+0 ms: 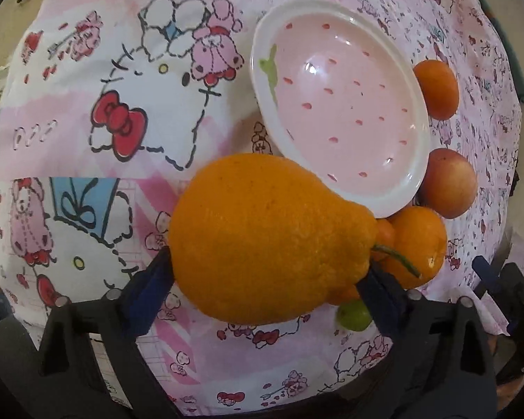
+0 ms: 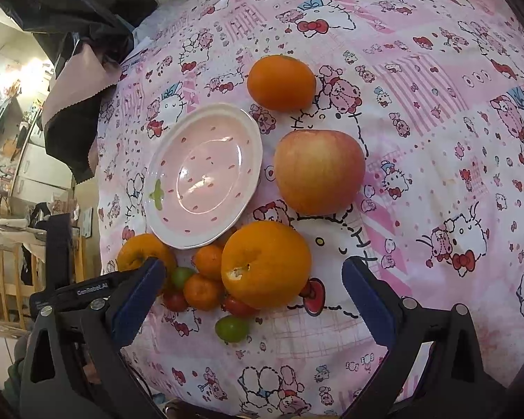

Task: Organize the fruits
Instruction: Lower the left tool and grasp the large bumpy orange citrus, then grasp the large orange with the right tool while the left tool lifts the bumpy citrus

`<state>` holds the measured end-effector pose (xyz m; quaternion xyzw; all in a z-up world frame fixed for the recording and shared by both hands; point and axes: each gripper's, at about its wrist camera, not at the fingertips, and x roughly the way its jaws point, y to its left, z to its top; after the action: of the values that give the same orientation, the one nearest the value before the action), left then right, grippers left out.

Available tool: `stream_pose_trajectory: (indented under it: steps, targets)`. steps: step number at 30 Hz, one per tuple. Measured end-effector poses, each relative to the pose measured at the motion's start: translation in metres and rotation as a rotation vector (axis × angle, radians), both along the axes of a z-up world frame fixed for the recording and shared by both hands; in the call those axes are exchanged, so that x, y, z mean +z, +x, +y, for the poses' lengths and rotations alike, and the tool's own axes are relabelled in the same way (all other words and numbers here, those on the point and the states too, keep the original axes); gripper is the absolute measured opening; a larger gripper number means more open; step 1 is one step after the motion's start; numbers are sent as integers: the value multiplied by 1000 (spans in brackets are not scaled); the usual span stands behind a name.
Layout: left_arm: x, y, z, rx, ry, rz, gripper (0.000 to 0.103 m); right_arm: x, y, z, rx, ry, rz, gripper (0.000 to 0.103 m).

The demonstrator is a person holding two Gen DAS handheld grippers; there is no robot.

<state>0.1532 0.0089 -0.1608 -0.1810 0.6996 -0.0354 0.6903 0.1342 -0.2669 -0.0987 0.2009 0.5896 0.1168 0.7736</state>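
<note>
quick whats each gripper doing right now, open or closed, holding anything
Left gripper: closed on the big pear-shaped orange fruit, held near the plate.
Right gripper: open, holding nothing, above the fruit pile.

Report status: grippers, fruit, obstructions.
Left gripper shut on knobby orange. Right gripper open, empty. Plate bare; apple beside it. Nothing blocking.
</note>
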Motion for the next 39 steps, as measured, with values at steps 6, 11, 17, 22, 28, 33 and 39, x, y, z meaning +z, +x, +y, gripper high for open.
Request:
stream_pose_trajectory:
  steps: [6,11,17,22,28,33,39]
  targets:
    - [24,-12,6,-20,77,-70,79,-5,0,-3,7,-24,12,103]
    - [44,-24,17,9,69,-130,69,-17,3,7,41,-56,62,103]
    - [42,-22,11,-22,95,-159,66,-38,9,34,129,-160,105,103]
    - [41,-24,16,-11,93,-153,65,-60,12,54,199,-235,133,94]
    - [44,-26,25,-3,144,-166,65,-69,15,57,226,-249,139,89]
    - [35,-26,18,-45,176,-151,69,-71,16,60,231,-250,132,85]
    - [26,-19,8,-81,202,-141,77,-67,10,55,239,-242,98,82]
